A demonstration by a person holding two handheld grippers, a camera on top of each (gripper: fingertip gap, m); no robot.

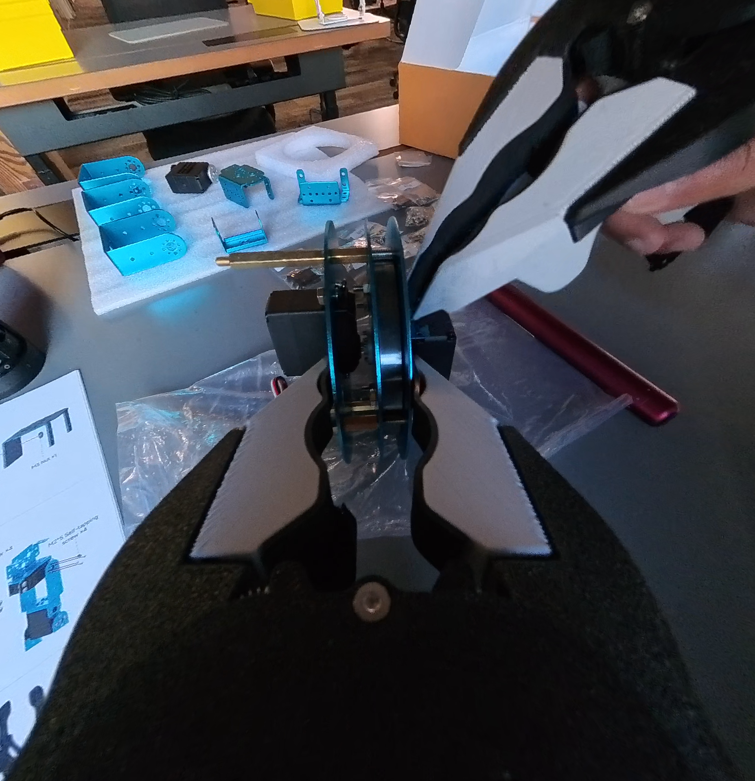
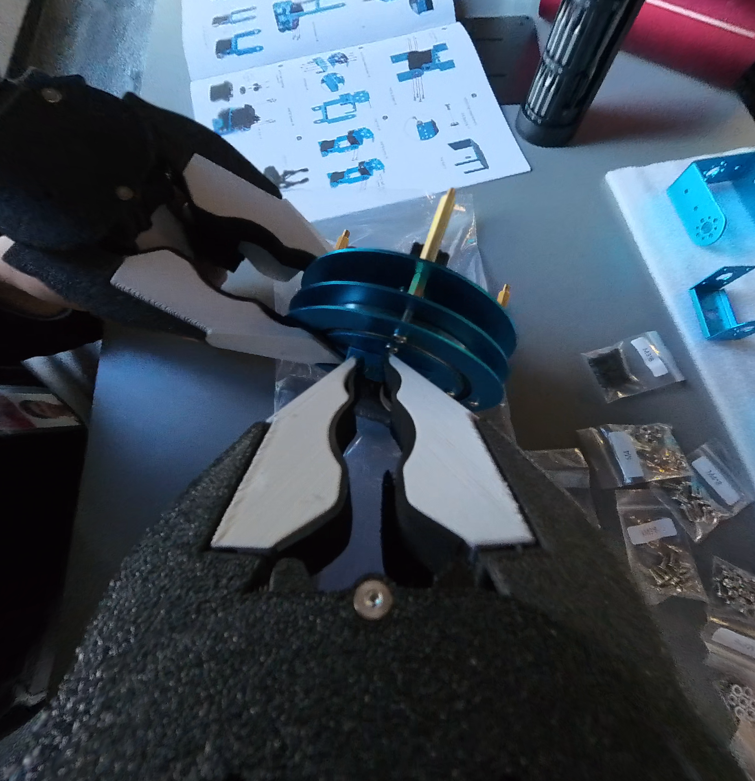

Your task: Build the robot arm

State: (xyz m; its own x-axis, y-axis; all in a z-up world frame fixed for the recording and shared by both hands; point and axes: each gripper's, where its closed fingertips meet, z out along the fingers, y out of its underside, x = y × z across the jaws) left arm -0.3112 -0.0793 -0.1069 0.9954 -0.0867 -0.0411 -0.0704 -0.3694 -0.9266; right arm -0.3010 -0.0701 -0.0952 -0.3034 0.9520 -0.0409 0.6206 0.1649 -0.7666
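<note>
A blue disc assembly (image 1: 393, 338) of stacked round plates, with a brass standoff (image 1: 274, 258) and a black servo (image 1: 295, 334), is held off the table. My left gripper (image 1: 369, 380) is shut on the discs' edge. It enters the right wrist view from the left (image 2: 312, 304). My right gripper (image 2: 369, 363) is shut on a small blue block on the outer face of the assembly (image 2: 409, 304). It enters the left wrist view from the upper right, tips against that face (image 1: 418, 312). The standoff (image 2: 437, 228) points away from it.
A crumpled clear plastic bag (image 1: 177, 422) lies under the assembly. A white foam sheet (image 1: 113, 291) carries several blue brackets (image 1: 126, 219). An open manual (image 2: 350, 105), bags of screws (image 2: 646, 486), a black cylinder (image 2: 570, 72), a red rod (image 1: 578, 355) and a cardboard box (image 1: 439, 105) surround it. Both grippers' tips are close together, under 4 cm apart. The red rod (image 1: 578, 355) is about 15 cm from both grippers' fingertips.
</note>
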